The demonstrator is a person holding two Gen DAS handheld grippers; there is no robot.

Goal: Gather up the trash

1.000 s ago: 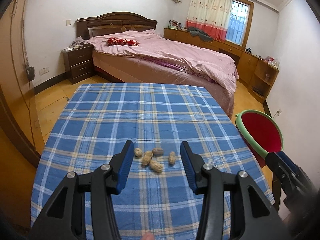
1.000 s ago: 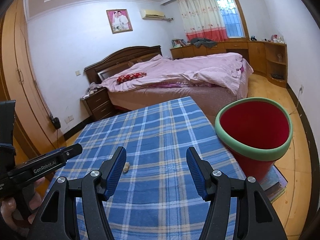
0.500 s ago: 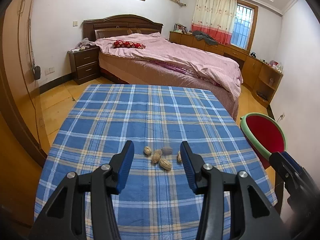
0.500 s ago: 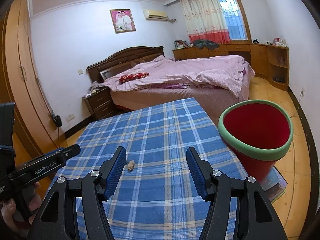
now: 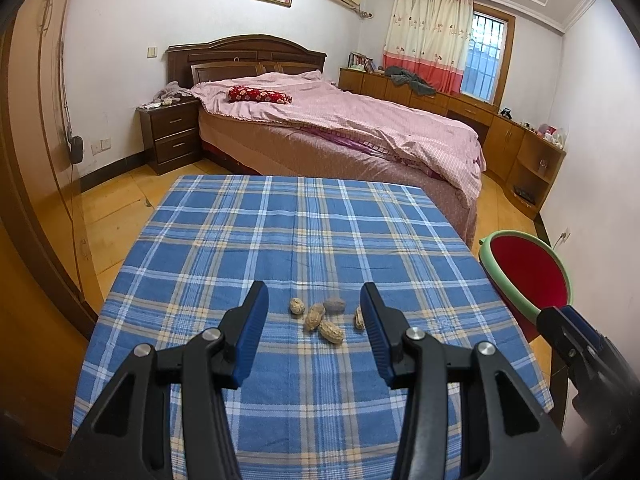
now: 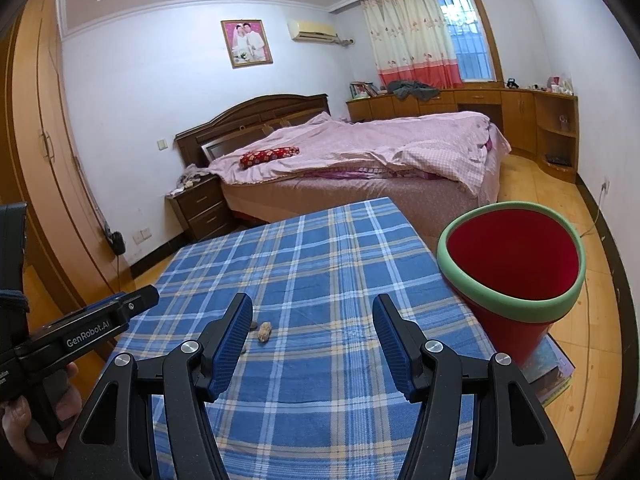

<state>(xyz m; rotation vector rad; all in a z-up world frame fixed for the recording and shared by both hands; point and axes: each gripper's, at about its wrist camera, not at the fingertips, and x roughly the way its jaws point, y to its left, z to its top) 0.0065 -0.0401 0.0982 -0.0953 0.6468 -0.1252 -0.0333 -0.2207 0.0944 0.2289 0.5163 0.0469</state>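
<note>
- Left wrist view, left part of the frame: a wooden wardrobe (image 5: 28, 160) fills the edge, with a dark nightstand (image 5: 170, 136) and a bed (image 5: 340, 132) under a pink cover behind it, towards the upper middle.
- Left wrist view, lower middle: the left gripper (image 5: 314, 312) hangs over a table covered with a blue plaid tablecloth (image 5: 304, 232); its jaws are spread apart and grasp nothing.
- Left wrist view, centre: five peanut shells (image 5: 320, 316) lie in a loose cluster on the cloth, in the gap between the two blue pads and just past their tips. Four sit clear of both pads; the fifth, rightmost one is partly hidden behind the tip of the right-hand pad, and whether it touches that pad cannot be told.
- Left wrist view, right edge: a red bin with a green rim (image 5: 528, 276) stands beside the table's right side, well apart from the shells.
- Right wrist view, lower left: the left gripper shows from the side, held by a hand (image 6: 24, 424).
- Right wrist view, lower middle: the right gripper (image 6: 312, 320) is also released, nothing between its pads. The shells appear just beside the tip of its left-hand pad, partly hidden by it.
- Right wrist view, right: the bin stands near the table's edge, its red inside open to view.
</note>
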